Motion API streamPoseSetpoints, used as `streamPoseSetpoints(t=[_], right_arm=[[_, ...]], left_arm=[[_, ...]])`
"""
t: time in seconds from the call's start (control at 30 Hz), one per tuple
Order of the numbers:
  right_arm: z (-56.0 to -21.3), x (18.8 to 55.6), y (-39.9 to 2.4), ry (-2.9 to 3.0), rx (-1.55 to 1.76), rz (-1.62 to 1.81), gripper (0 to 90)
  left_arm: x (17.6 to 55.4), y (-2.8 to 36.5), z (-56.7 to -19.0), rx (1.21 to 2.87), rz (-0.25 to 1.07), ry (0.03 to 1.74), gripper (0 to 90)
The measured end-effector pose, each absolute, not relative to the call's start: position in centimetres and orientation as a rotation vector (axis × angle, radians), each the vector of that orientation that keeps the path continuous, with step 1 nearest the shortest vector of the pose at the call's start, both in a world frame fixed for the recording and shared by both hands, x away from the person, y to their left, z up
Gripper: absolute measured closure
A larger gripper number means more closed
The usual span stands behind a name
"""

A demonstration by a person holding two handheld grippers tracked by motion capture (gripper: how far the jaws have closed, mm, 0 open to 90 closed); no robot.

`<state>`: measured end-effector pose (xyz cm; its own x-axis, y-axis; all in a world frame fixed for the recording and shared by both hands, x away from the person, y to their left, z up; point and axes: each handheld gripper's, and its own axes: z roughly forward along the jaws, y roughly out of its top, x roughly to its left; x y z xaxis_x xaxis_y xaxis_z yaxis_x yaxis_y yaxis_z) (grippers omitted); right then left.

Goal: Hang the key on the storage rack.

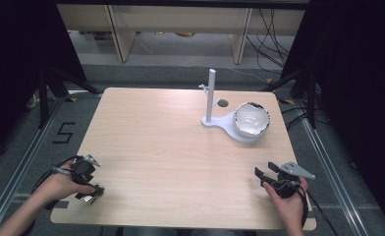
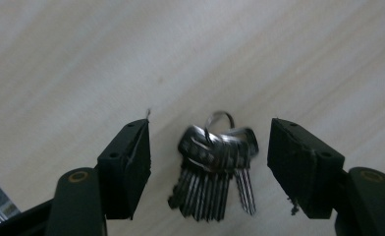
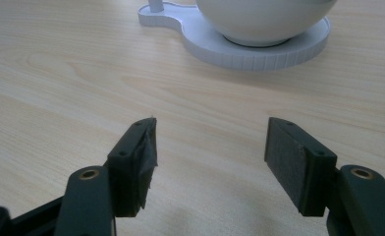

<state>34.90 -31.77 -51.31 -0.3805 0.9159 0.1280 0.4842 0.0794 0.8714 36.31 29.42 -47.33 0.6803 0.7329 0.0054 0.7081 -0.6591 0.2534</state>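
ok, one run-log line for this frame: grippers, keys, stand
left gripper: open, straddling keys, pads clear | right gripper: open, empty | keys: flat on table | bowl: on white stand

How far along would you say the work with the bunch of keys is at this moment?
Early. Nothing looks done: the bunch of keys lies on the table between the open left gripper, ungripped. The right gripper waits open and empty. Gripping and moving the keys, perhaps to the white stand, remains.

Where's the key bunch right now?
The keys lie on the table near its front-left corner; in the left gripper view they sit between the open jaws of the left gripper, untouched by either pad.
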Motion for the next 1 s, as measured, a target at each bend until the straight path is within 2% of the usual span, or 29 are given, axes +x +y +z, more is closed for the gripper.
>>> streamPoseSetpoints(t=[0.17,0.33,0.8,1.0], right_arm=[[-51.3,35.0,-32.0,1.93,1.341,1.232,37.8],[-51.3,35.0,-32.0,1.929,1.342,1.229,37.8],[-51.3,35.0,-31.8,1.936,1.348,1.225,37.8],[-51.2,34.9,-31.7,1.946,1.379,1.219,37.9]], left_arm=[[36.2,29.1,-48.1,2.746,0.149,1.141,32.1],[36.4,29.0,-48.7,2.759,0.122,1.156,32.5],[36.6,29.0,-48.5,2.745,0.055,1.242,46.8],[36.7,29.1,-48.4,2.779,0.066,1.193,53.9]])
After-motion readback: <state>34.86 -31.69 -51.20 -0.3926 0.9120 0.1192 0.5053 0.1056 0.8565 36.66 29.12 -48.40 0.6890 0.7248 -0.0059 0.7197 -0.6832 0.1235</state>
